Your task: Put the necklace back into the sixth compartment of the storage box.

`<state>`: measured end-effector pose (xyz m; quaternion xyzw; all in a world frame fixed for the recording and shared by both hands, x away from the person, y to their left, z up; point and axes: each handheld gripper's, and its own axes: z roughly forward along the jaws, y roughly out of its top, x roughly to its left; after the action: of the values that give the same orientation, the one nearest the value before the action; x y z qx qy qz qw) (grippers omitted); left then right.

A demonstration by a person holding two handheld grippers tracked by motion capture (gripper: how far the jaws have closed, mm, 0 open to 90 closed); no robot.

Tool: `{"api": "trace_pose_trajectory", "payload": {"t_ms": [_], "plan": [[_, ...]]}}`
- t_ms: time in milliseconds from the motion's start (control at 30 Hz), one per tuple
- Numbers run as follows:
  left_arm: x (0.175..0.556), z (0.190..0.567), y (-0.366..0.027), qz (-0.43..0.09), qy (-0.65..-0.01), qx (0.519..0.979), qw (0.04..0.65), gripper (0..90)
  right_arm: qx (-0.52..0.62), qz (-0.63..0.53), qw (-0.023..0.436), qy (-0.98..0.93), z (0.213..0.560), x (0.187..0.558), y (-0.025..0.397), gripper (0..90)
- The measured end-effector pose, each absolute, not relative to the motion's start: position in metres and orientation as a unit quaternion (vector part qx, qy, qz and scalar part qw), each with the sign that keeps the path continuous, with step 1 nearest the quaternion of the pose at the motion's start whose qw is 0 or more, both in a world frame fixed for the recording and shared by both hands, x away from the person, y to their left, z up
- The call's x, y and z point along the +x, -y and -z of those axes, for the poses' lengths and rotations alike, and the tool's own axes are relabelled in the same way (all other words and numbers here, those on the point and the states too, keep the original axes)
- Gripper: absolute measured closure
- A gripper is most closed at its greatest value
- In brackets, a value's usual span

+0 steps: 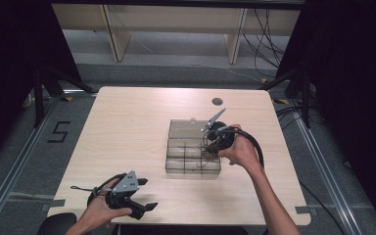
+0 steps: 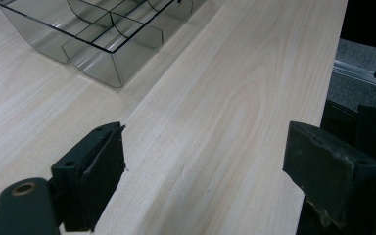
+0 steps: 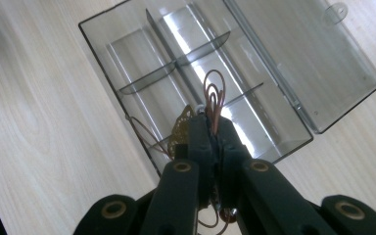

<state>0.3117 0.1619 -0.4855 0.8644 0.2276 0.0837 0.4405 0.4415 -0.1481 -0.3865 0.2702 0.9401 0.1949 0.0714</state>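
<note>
Two grippers: one per hand, both over a light wood table [image 1: 127, 127].
Right gripper [image 3: 214, 128]: jaws pressed together on a thin brown wire piece [image 3: 214, 95]; loops of it stick up past the jaw tips, more wire hangs below and curls off to the side.
Right gripper, high view [image 1: 214, 143]: held over the near right part of the clear box, hand [image 1: 245, 152] behind it, grey plate tilted up, black cable arcing back over the wrist.
Wire piece, location: pinched between the right jaws, above the box compartments; cannot tell whether any of it touches the box floor. In the high view it reads as a small brown tangle [image 1: 207, 155] at the box's near right cells.
Gold bit: small lacy gold-brown part [image 3: 180, 131] just beside the left jaw, attached to or tangled with the wire; cannot tell which.
Clear box [image 3: 142, 58]: smoky see-through plastic organiser with curved dividers, lid [image 3: 313, 63] folded flat open on the table beside it. Sits right of table centre [image 1: 193, 147].
Left gripper [image 2: 203, 161]: jaws wide apart, nothing between them, bare wood underneath.
Left gripper, high view [image 1: 144, 196]: low at the near left edge of the table, gripped by the left hand [image 1: 100, 210], well apart from the box.
Box from left gripper view: corner of it [image 2: 103, 44] at top left, well ahead of the jaws.
Table extras: dark round hole [image 1: 217, 101] near the far edge.
</note>
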Motion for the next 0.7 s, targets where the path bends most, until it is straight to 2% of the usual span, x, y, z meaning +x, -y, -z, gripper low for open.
{"api": "trace_pose_trajectory", "payload": {"t_ms": [700], "plan": [[0.310,0.487,-0.161,-0.079,-0.238,0.859,0.446,15.1,0.297,-0.179,0.043,-0.937,0.425,0.460,0.140,88.3]]}}
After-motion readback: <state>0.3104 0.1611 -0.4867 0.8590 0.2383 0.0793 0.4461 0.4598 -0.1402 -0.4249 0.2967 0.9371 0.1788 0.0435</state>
